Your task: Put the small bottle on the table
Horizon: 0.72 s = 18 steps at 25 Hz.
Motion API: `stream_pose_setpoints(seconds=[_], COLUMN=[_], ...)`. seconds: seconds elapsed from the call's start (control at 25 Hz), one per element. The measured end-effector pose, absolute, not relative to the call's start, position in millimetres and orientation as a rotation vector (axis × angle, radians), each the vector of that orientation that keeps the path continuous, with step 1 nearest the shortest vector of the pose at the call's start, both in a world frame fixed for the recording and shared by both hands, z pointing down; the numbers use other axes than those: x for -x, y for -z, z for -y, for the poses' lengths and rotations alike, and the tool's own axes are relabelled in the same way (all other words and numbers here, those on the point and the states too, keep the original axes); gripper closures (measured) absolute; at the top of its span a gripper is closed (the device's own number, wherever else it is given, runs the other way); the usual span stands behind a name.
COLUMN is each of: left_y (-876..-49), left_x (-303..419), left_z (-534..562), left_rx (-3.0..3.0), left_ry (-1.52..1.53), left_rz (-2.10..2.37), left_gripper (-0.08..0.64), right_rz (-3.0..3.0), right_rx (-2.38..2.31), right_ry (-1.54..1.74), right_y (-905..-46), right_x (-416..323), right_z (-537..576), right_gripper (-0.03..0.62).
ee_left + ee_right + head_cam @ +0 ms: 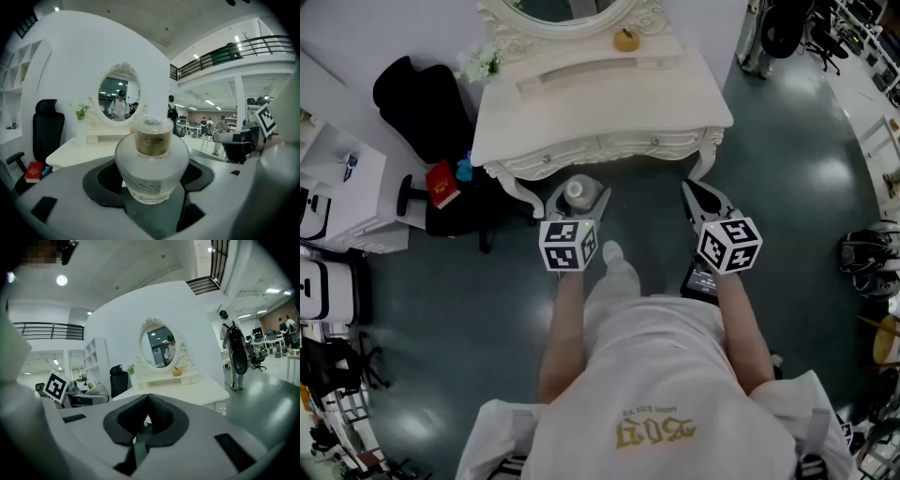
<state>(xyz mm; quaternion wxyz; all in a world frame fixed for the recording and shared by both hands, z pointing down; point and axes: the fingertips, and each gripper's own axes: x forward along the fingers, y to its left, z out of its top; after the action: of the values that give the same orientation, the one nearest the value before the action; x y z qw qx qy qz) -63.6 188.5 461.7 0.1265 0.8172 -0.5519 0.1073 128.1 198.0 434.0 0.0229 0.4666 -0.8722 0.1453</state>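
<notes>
A small frosted glass bottle (150, 161) with a clear cap and amber liquid stands upright between the dark pads of my left gripper (150, 183), which is shut on it. In the head view the bottle (577, 192) sits in the left gripper (577, 202) just before the front edge of the white dressing table (600, 103). My right gripper (701, 199) hangs beside it, near the table's right front leg. Its pads (161, 416) meet at the tips with nothing between them. The tabletop (187, 390) lies ahead of both grippers.
An oval mirror (567, 11), a small orange ornament (626, 39) and a white flower vase (478, 64) stand at the table's back. A black office chair (427, 103) with a red book (442, 184) is on the left. White shelves (337, 187) stand further left.
</notes>
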Motion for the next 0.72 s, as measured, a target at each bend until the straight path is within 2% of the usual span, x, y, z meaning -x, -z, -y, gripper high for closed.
stream_pose_setpoints(seconds=[0.72], left_y=[-464.8], left_x=[66.0], left_z=[-189.3], left_rx=[-2.348], left_ry=[-0.319], left_rz=[1.615], left_gripper=[0.213], right_rz=[2.698], right_rx=[-1.456], right_ry=[-0.511], right_y=[-440.0], right_x=[-134.5], right_z=[-191.7], right_gripper=[0.58])
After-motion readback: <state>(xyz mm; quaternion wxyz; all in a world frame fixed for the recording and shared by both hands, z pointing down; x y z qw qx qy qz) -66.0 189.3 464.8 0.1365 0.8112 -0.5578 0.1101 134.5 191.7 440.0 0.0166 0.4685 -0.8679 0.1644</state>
